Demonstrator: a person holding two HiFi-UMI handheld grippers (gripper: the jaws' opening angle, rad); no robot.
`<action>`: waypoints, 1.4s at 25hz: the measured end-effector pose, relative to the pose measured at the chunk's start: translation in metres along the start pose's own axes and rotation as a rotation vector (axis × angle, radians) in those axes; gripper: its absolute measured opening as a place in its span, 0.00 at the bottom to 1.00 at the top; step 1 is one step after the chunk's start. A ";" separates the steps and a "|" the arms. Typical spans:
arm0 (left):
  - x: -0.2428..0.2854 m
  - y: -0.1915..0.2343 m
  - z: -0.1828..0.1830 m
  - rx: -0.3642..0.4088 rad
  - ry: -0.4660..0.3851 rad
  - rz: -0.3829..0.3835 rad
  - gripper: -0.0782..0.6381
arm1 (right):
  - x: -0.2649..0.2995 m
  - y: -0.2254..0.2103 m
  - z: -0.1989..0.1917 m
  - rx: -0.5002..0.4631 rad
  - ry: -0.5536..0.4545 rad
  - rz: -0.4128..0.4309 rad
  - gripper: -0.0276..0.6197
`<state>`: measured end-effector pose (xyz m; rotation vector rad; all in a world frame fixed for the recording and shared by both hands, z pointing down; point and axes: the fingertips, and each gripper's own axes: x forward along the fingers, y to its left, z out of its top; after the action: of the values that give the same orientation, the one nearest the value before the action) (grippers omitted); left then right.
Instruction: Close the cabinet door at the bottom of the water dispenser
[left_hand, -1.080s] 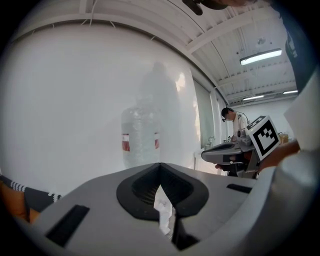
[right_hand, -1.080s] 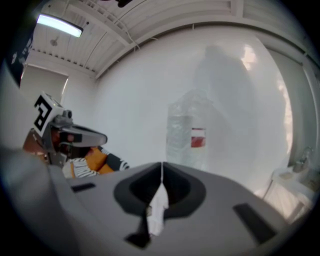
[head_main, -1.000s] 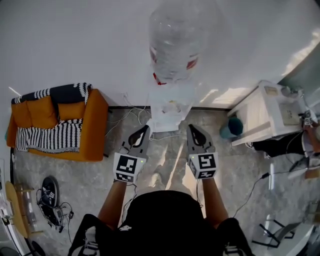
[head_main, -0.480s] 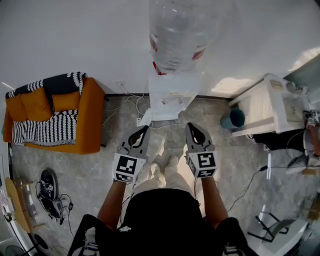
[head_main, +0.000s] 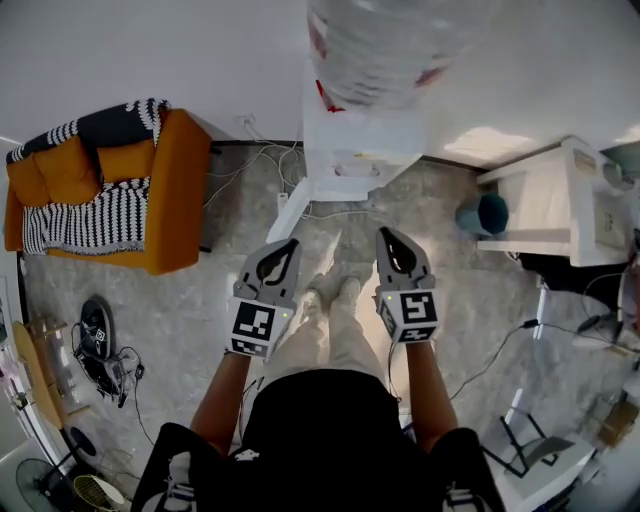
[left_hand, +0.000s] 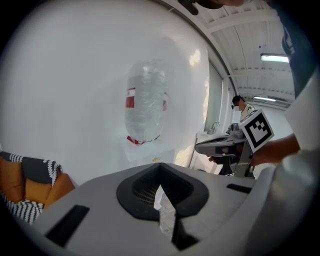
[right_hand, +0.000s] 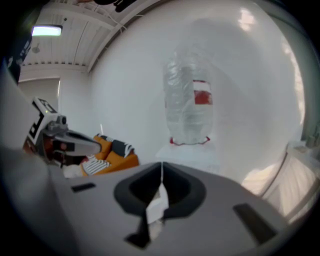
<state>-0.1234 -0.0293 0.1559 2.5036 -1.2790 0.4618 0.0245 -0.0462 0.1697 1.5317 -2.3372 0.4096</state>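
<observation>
at the foot of the water dispenser: reaching for the open cabinet door

against the far wall stands the water dispenser (head_main: 360, 150), with its clear bottle (head_main: 385, 45) on top. low at its base the cabinet door (head_main: 288, 213) is open, swung out toward the near left. from above it shows as a narrow white strip over the floor (head_main: 200, 320). loose cables (head_main: 250, 165) lie just left of it, and an orange sofa (head_main: 100, 200) sits well apart on the left.

the left gripper (head_main: 283, 252) and the right gripper (head_main: 390, 240) hover side by side on the near side of the dispenser, above the person's shoes. both point toward it, and neither touches it. each gripper's own view shows its jaws pressed together with nothing between them, and the bottle straight ahead. the door lies below what those views take in.

this looks like the approach step, with the door not yet touched. the left gripper is the nearer one, its tip just short of the door's free end. the next move likely calls for getting lower, setting that closed tip on the door's outer face near the free edge, and pushing it round toward the far right until it sits flush.
</observation>
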 end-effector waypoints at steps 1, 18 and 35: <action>0.004 0.000 -0.005 0.001 0.009 0.000 0.12 | 0.004 -0.001 -0.005 0.003 0.009 0.005 0.10; 0.062 0.006 -0.118 0.029 0.146 0.052 0.12 | 0.062 -0.005 -0.108 -0.016 0.154 0.094 0.10; 0.108 0.000 -0.232 0.016 0.257 0.004 0.12 | 0.089 -0.010 -0.223 -0.004 0.259 0.115 0.10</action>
<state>-0.0980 -0.0162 0.4104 2.3610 -1.1840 0.7694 0.0233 -0.0336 0.4094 1.2617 -2.2254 0.5935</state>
